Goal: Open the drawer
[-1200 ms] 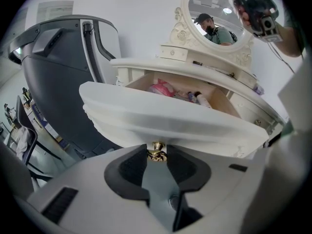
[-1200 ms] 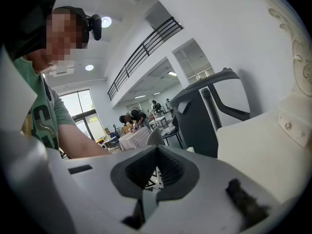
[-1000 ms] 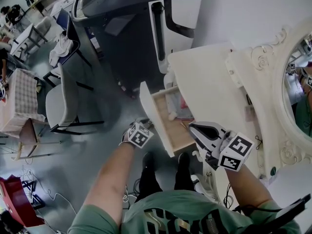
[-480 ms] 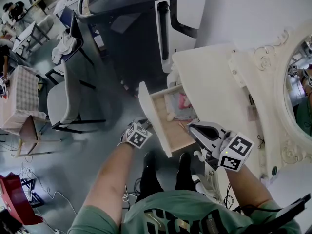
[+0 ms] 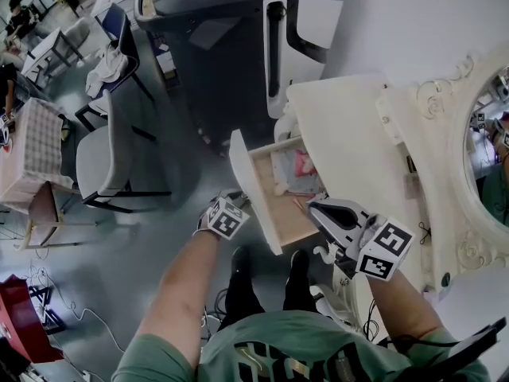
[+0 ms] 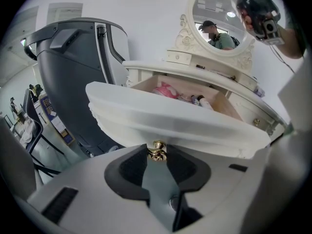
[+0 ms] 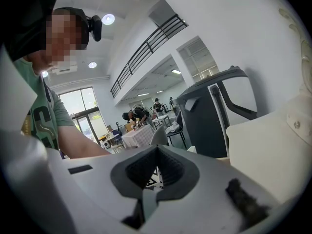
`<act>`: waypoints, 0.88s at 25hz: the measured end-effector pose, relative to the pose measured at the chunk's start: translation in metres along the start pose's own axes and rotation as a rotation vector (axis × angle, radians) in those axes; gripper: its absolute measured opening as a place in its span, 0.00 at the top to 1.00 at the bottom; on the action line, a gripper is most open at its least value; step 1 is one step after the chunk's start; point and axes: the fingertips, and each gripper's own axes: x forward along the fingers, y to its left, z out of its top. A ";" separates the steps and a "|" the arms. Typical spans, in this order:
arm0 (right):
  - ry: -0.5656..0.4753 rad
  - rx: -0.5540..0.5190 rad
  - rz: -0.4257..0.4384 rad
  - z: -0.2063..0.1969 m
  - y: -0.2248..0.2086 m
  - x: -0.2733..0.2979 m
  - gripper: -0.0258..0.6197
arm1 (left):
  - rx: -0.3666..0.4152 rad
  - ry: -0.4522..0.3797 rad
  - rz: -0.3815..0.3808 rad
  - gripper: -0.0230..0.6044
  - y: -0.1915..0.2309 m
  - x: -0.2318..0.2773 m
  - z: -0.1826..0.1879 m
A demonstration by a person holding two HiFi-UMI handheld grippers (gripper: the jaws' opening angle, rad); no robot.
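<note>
drawer [image 5: 248, 183]: pulled well out of the white dressing table [image 5: 342, 134]; in the head view its front panel stands toward 8 o'clock of the tabletop, with the wooden floor bare near the front.
knob [image 6: 157, 149]: small and gold, at the middle of the drawer front, at 6 o'clock under the panel's lip in the left gripper view.
left gripper [image 6: 157, 153]: clenched on the knob, a dark pad pressing on each side of it; from above, its marker cube sits at 8 o'clock of the drawer.
right gripper [image 7: 156, 152]: jaws drawn together with nothing between them; from above it is held at 4 o'clock of the drawer, by the table's front edge.
drawer contents: something pink [image 6: 165, 89] at the back, possibly cloth, too small to be sure; small bottles [image 6: 201, 100] just beside it at 3 o'clock.
mirror [image 6: 219, 26]: oval, in a carved white frame, standing on the table top.
grey unit [image 5: 231, 22]: large, grey and white, at 12 o'clock of the drawer.
chair [image 5: 99, 161]: pale, at 9 o'clock of the drawer, well apart.
shoes [image 5: 238, 265]: dark, on the floor at 6 o'clock of the drawer.
</note>
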 end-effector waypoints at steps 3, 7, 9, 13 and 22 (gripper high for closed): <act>0.000 0.000 -0.004 0.001 -0.001 -0.002 0.95 | -0.010 -0.002 -0.003 0.75 0.000 -0.002 -0.001; -0.003 0.004 -0.012 0.001 -0.003 -0.005 0.95 | -0.027 -0.020 -0.012 0.77 0.001 -0.007 -0.002; -0.003 0.007 -0.014 0.001 -0.003 -0.005 0.95 | -0.030 -0.023 -0.010 0.77 0.001 -0.010 -0.002; -0.001 0.008 -0.011 0.002 -0.002 -0.003 0.95 | -0.043 -0.038 0.015 0.78 0.001 -0.011 0.001; -0.022 -0.020 -0.063 0.027 -0.002 -0.011 0.95 | -0.087 -0.187 -0.033 0.78 -0.009 -0.072 0.029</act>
